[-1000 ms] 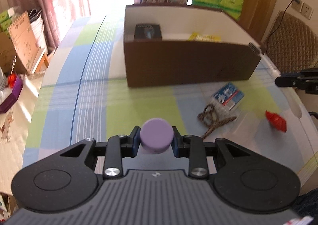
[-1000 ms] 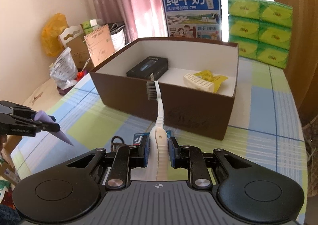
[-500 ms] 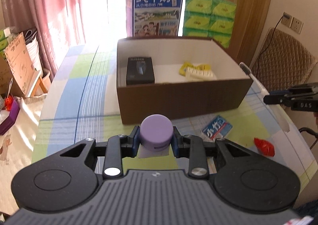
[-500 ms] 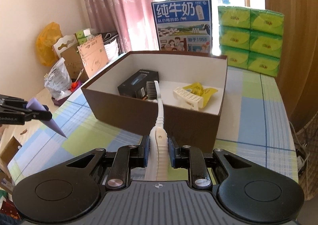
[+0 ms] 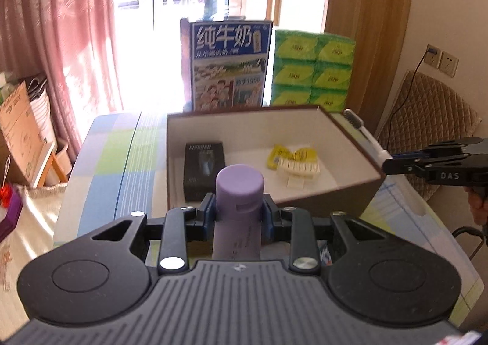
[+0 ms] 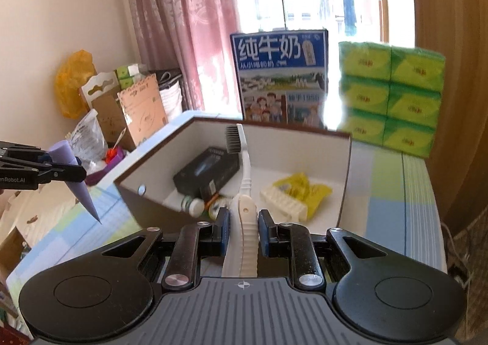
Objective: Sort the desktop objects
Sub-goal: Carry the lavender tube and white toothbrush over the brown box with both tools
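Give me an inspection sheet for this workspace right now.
Surface: checked tablecloth over the table.
Job's things: brown box holds a black carton, a yellow packet and a small bottle.
Clutter: milk carton and green tissue packs behind the box.
Grippers: left gripper shut on purple tube; right gripper shut on toothbrush.
Cables: black cord from wall socket.
Surroundings: pink curtains, quilted chair.

Milk carton (image 5: 229,66), tissue packs (image 5: 314,69), curtain (image 5: 58,28)
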Available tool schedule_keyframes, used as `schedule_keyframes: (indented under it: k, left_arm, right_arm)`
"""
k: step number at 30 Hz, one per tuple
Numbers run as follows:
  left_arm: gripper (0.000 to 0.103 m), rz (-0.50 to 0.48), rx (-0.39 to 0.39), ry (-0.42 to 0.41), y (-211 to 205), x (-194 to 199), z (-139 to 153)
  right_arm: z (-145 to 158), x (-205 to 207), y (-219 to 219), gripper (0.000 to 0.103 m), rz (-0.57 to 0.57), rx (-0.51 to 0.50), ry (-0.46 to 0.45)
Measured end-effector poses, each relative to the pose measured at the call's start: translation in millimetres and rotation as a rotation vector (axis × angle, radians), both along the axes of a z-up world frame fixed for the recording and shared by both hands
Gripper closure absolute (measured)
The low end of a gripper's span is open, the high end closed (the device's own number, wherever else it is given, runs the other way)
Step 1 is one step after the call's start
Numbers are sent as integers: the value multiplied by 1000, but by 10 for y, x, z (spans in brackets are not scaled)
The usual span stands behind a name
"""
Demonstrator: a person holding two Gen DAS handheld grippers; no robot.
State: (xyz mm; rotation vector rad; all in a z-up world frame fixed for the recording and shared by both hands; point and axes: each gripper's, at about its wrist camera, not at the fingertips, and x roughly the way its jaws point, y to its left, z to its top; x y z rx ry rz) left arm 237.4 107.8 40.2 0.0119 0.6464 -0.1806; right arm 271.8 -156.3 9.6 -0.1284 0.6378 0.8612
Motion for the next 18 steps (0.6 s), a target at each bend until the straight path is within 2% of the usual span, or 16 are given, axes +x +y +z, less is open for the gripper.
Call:
schedule_keyframes:
  k: [10,18]
  left_arm:
    - [77,-51,-6,-39,-207,671,186]
    - [77,-84,2,44,-414,1211,-104]
  right_arm:
    - [155,483,291,86,19,9,-48]
    - [-2,828,425,86,25,-16,-51]
